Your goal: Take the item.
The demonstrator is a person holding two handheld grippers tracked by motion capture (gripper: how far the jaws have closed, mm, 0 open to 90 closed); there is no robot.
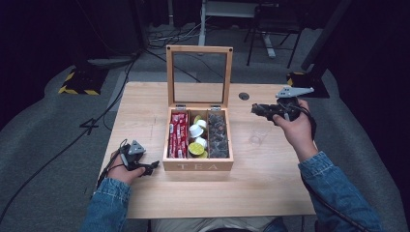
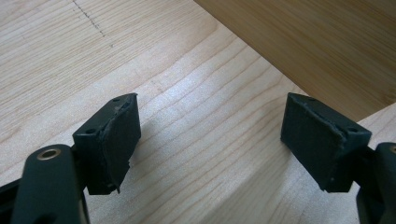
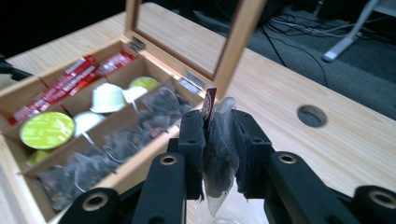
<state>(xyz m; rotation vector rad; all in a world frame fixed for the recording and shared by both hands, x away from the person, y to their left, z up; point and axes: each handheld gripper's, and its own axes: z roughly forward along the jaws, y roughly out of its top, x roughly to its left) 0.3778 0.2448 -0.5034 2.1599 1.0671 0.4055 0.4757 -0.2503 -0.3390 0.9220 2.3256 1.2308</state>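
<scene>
Clamping a tea bag (image 3: 219,149), the right gripper (image 1: 270,110) hangs at three o'clock of the tea box (image 1: 198,166); the left gripper (image 2: 210,140) rests with its jaws apart at nine o'clock.

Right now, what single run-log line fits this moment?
right tool: shut on tea bag | left tool: open, over table | tea box: lid up

The tea bag (image 3: 219,154) is half hidden between the right gripper's (image 3: 219,140) pads, its lower tip cut off at six o'clock. The tag's (image 3: 208,108) print is too small to read. At one o'clock in the left gripper view, the box (image 2: 317,46) runs off the edge.
</scene>
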